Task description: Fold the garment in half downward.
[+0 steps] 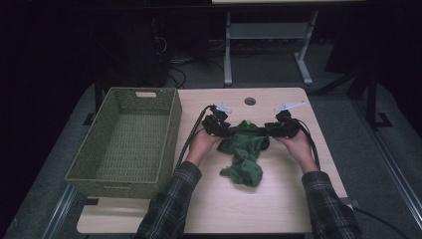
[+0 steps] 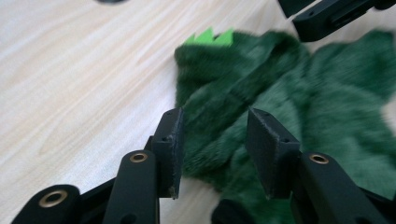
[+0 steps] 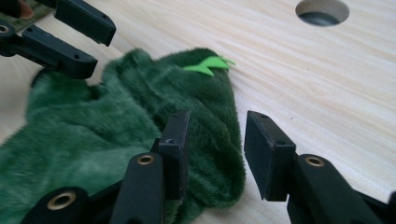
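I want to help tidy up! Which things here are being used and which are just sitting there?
Being used:
fuzzy green cloth
left gripper
right gripper

Just there:
woven basket
table
desk frame behind

place: lab | cues: bare table [image 1: 278, 199], floor cables [image 1: 174, 69]

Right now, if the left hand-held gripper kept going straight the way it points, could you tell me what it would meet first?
Most likely the fuzzy dark green fabric garment: the left hand-held gripper has a fold of it between its open jaws, with the right hand-held gripper beyond, though depth is unclear.
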The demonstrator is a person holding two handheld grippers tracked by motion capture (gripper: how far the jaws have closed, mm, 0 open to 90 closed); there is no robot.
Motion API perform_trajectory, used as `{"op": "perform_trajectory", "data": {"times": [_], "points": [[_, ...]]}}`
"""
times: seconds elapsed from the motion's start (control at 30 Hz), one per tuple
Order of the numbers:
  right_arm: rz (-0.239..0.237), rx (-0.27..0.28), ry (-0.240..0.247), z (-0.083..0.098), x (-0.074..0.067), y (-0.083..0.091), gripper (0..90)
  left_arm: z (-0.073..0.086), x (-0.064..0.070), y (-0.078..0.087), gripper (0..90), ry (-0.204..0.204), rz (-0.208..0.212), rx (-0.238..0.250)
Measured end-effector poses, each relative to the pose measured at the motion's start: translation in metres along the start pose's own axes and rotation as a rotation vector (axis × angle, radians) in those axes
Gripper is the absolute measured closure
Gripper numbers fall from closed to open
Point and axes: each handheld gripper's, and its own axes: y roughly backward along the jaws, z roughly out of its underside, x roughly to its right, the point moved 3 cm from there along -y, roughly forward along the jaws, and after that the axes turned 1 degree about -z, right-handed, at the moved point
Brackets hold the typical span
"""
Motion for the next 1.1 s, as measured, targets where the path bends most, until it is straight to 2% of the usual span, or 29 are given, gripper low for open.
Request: {"op": "perform_trajectory", "data": {"times": [0.23,0.47,0.63,0.77,0.8,0.9,0.93,1.03,1.1], "points": [[-0.014,-0.034,0.000,0.006,0.002,-0.012,60.3,0.002,-0.008,-0.014,54.2,-0.006,0.005,-0.028],[0.002,-0.058,0.015,0.009,0.001,-0.018,64.8,0.000,-0.014,-0.025,55.5,-0.014,0.009,-0.040],[0.008,-0.074,0.014,0.011,0.004,-0.018,69.0,-0.002,-0.015,-0.034,61.2,-0.030,-0.002,-0.065],[0.003,-0.074,0.012,0.011,0.004,-0.019,74.1,0.000,-0.016,-0.035,63.7,-0.023,0.006,-0.071],[0.004,-0.085,0.015,0.012,0.004,-0.021,77.5,0.000,-0.017,-0.035,67.4,-0.023,0.004,-0.071],[0.008,-0.088,0.019,0.012,0.003,-0.022,82.3,0.000,-0.017,-0.034,70.3,-0.022,0.010,-0.071],[0.006,-0.091,0.018,0.012,0.002,-0.023,86.3,0.000,-0.017,-0.032,78.7,-0.020,0.018,-0.072],[0.007,-0.090,0.016,0.011,0.002,-0.023,87.6,0.000,-0.016,-0.030,84.5,-0.021,0.027,-0.065],[0.008,-0.083,0.012,0.009,0.001,-0.022,88.4,-0.001,-0.013,-0.025,85.6,0.004,0.041,-0.032]]}}
